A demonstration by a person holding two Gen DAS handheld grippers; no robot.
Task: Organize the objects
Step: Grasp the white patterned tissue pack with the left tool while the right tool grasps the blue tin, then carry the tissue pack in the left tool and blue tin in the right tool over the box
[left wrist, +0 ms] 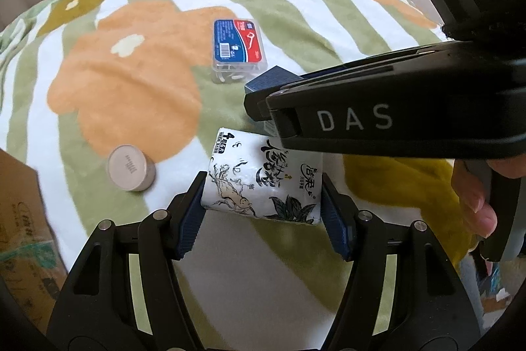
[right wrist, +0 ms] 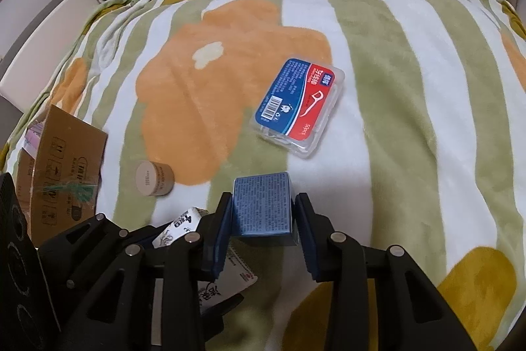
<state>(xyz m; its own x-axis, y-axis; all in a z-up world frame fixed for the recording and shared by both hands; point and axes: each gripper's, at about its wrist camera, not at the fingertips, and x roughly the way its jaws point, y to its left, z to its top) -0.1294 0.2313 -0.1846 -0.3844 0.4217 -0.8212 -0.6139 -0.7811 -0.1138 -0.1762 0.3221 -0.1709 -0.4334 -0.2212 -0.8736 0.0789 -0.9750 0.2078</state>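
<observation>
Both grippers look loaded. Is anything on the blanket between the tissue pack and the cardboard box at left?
Only the small round tin lies toward that side; it sits on the blanket beside the cardboard box. The left gripper holds the tissue pack, so lifting over it should work.

You have four loose items to sort here, one of each kind: one white tissue pack point(left wrist: 263, 183) printed with ink drawings, one dark blue box point(right wrist: 263, 206), one clear floss-pick case point(right wrist: 299, 107) with a red and blue label, and one small round beige jar point(right wrist: 154, 179). You also have one cardboard box point(right wrist: 62, 166) at the left edge and one striped floral blanket point(right wrist: 388, 61) under everything. You hold two grippers, one in each hand.
</observation>
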